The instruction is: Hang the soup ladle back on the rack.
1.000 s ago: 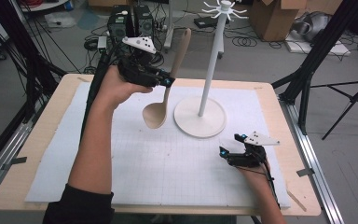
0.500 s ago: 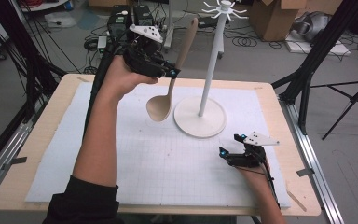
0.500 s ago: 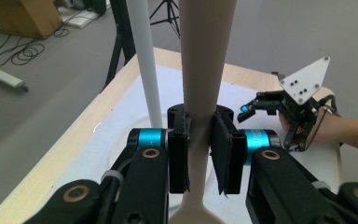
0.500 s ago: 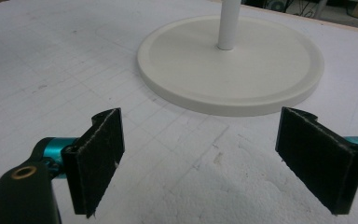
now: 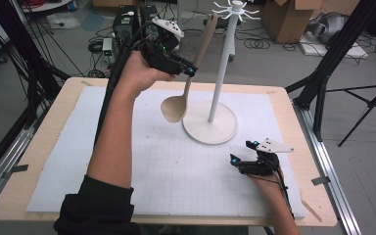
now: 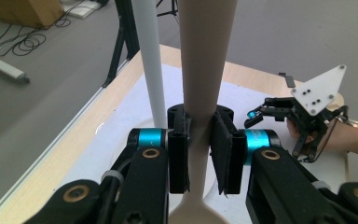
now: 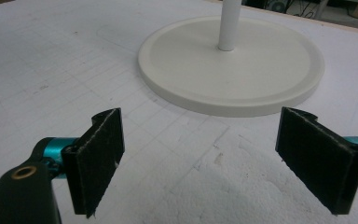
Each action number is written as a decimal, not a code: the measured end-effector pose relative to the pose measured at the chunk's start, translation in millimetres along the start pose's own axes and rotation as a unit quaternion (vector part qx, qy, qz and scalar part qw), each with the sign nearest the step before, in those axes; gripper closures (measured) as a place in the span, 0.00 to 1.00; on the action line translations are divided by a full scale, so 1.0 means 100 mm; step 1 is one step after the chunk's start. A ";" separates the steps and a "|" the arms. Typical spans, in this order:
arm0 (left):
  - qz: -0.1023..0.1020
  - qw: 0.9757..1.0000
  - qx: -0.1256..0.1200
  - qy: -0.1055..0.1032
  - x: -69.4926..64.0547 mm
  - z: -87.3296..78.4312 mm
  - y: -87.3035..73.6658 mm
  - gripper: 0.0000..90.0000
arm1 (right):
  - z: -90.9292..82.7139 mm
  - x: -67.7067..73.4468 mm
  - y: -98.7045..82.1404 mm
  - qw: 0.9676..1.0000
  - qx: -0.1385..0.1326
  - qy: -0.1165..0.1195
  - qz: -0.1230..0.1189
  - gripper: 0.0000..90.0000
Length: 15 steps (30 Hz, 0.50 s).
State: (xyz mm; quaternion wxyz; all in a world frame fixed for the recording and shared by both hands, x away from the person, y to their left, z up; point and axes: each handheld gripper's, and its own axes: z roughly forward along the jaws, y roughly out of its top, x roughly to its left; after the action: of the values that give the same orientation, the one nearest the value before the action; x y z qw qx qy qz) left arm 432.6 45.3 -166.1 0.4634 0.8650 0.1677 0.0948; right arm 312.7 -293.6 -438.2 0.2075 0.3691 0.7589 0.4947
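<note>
A beige wooden spoon (image 5: pixel 174 108) hangs bowl-down in the air, its handle rising toward the hooks at the top of the white stand (image 5: pixel 223 63). My left gripper (image 5: pixel 192 72) is shut on the handle's lower part, just left of the stand's pole. In the left gripper view the pads (image 6: pixel 221 149) clamp the spoon (image 6: pixel 205 56), with the stand's pole (image 6: pixel 151 60) right behind it. My right gripper (image 5: pixel 241 152) rests low on the white mat near the right edge, open with nothing between its pads (image 7: pixel 98 154). It faces the stand's round base (image 7: pixel 233 65).
A white gridded mat (image 5: pixel 127 161) covers the wooden table (image 5: pixel 44 147). The stand's base (image 5: pixel 210 128) sits at the mat's middle right. Tripod legs, cables and boxes stand on the floor beyond the table.
My left hand has lifted the spoon and carried it rightward, closer to the stand's pole and top hooks. The right gripper has stayed where it was.
</note>
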 end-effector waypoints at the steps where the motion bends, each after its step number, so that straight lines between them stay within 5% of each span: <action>1: -0.002 1.000 0.000 0.002 0.00 0.02 0.00 0.86 | 0.00 0.00 0.00 1.000 0.001 0.000 0.000 0.16; 15: -0.002 1.000 0.018 0.001 0.04 0.15 0.11 0.86 | -0.01 0.00 0.00 1.000 -0.001 0.002 0.000 0.16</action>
State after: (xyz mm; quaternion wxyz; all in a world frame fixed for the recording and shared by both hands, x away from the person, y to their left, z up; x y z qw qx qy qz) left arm 443.5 29.2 -164.9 0.4474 0.8729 0.1718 0.0919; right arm 312.6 -294.1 -437.9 0.2064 0.3677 0.7587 0.4966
